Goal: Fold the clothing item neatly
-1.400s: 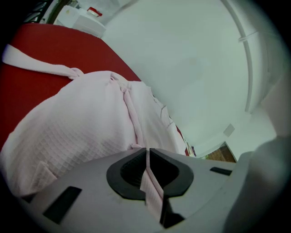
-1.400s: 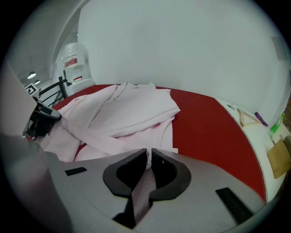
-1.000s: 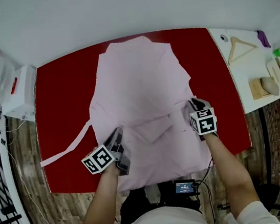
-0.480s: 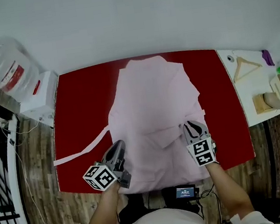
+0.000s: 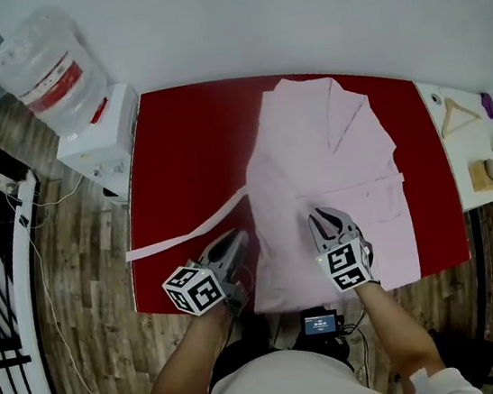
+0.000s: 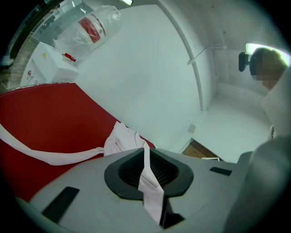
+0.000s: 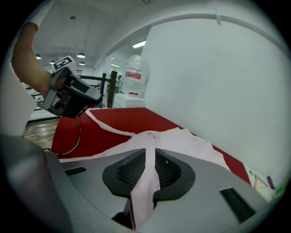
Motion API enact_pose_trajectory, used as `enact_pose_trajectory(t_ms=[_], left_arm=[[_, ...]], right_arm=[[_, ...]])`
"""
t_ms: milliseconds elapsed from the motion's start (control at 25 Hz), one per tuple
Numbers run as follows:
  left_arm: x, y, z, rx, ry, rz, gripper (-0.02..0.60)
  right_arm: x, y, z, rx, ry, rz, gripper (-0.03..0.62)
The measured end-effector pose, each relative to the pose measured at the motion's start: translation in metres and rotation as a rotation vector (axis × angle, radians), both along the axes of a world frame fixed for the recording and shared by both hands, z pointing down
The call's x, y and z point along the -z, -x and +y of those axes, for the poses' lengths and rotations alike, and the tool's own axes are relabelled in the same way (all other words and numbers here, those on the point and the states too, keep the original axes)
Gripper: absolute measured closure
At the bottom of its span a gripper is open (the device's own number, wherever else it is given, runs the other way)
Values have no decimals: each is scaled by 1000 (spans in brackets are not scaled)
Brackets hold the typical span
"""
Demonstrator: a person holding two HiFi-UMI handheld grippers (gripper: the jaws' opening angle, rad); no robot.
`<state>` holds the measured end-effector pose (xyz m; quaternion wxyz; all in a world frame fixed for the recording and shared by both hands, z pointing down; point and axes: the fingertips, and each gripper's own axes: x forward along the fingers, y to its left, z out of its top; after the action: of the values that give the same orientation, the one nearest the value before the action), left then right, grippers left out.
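Over the near edge of the red table (image 5: 176,147), the head view shows both bare forearms reaching forward from the bottom of the frame, with the left gripper (image 5: 235,241) at the left hem of the pink robe (image 5: 331,152) and the right gripper (image 5: 326,219) over the cloth's lower middle. The robe lies on the right half of the table, collar at the far side, and its belt (image 5: 189,238) trails left across the red. A water bottle (image 5: 44,67) stands at far left and a hanger (image 5: 456,113) lies on a side table at right. A second ago the grippers stood wider apart, the right one at the robe's right edge. Only the left gripper view shows its jaws closed on a thin fold of pink fabric at the left gripper (image 6: 146,160), held almost level. In the right gripper view, the right gripper (image 7: 150,164) likewise pinches a fold and tilts down towards the robe, with the other hand's gripper beyond it at left.
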<state>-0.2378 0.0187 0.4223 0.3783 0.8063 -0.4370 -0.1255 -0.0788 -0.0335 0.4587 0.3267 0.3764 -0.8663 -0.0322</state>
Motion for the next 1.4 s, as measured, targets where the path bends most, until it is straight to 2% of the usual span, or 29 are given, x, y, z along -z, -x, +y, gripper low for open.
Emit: enact_pose_trajectory(t_ms=[200, 440, 720, 1200, 1400], left_arm=[[2, 44, 13, 27, -6, 8, 563], [-7, 90, 28, 103, 2, 24, 563], [-23, 143, 49, 209, 23, 27, 563], [-39, 235, 92, 433, 35, 49, 563], [-46, 254, 108, 488, 43, 66, 563]], right_arm=[[-4, 74, 20, 88, 17, 20, 546], [-17, 165, 46, 288, 20, 69, 546], [-43, 253, 77, 502, 32, 127, 546], [-81, 377, 139, 811, -5, 250, 530], [-108, 407, 149, 899, -77, 395, 515]])
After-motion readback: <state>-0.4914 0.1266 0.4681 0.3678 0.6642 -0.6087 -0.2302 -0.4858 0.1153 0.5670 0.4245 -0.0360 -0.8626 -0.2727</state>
